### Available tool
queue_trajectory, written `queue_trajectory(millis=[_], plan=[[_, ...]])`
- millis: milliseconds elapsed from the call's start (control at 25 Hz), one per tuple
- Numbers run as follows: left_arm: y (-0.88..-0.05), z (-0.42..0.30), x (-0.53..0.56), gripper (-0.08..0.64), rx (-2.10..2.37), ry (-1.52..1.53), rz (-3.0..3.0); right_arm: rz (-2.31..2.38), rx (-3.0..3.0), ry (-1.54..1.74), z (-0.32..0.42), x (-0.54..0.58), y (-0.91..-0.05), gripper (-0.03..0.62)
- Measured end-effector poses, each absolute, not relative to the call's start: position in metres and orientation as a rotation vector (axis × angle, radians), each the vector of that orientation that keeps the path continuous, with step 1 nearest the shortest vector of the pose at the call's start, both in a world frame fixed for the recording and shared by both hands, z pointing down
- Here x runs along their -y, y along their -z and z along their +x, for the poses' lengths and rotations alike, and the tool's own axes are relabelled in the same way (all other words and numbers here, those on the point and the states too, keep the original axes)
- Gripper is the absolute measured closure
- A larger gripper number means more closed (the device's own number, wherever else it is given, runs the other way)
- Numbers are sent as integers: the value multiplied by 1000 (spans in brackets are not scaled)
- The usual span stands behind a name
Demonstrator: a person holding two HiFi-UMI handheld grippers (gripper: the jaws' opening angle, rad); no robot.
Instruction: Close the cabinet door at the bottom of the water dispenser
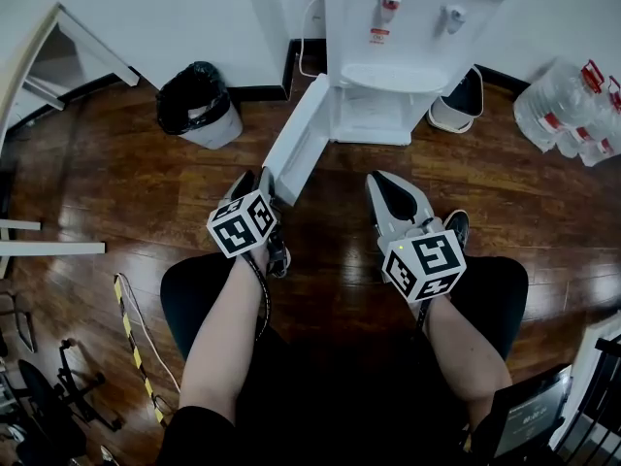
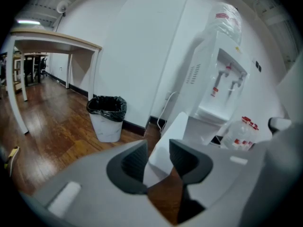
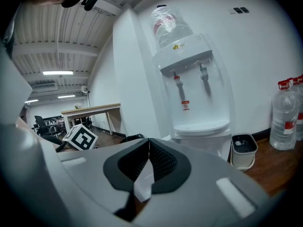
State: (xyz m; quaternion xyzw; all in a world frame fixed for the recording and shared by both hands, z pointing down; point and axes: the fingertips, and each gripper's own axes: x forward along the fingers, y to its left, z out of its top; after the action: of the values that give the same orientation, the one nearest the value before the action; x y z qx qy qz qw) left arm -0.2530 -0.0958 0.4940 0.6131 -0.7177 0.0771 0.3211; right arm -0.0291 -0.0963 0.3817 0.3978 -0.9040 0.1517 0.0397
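The head view alone shows the whole layout. The white cabinet door [image 1: 296, 139] stands swung wide open from the lower left corner of the water dispenser [image 1: 408, 47]. It reaches out over the wooden floor [image 1: 126, 173] toward the person, and the white cabinet interior lies bare behind it. The left gripper [image 1: 254, 181] sits just beside the door's free end, and the right gripper [image 1: 384, 187] is further right, apart from the door.

Only the gripper views show the inverted water bottle [image 2: 225, 20] on top of the dispenser. The left gripper view also shows a desk [image 2: 52, 39] and a black-lined trash bin [image 2: 108, 117].

In that view the left gripper's pads [image 2: 135, 162] stand moderately apart. The door's free edge shows in the gap, and neither pad presses it. The right gripper's tongs [image 3: 149, 160] are closed together on nothing.
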Motion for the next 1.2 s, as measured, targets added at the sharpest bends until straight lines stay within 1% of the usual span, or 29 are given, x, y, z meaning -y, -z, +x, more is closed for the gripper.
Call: queue_trajectory(millis=[160,320,680,760,880,1000,1200], plan=[[-509,-258,100,397,1865,-255,1583,1231,2772,-484,-28,104,-382,588],[-510,-250,100,430,1811,-318,1613,1252,2763,-495,-24,111,-383,586],[-514,-196,95,432,1568,-395,1729,1246,2756,-514,-25,109,-388,588],[-517,-182,94,403,1516,-427,1776,1247,2752,-512,-20,106,-390,587],[-524,-158,92,337,1414,-414,1809,1259,2731,-522,-5,103,-395,588],[-530,-128,97,302,1300,-375,1834,1282,2695,-534,13,104,-403,588],[-528,-93,107,298,1276,-425,1875,1277,2607,-548,40,100,-432,586]])
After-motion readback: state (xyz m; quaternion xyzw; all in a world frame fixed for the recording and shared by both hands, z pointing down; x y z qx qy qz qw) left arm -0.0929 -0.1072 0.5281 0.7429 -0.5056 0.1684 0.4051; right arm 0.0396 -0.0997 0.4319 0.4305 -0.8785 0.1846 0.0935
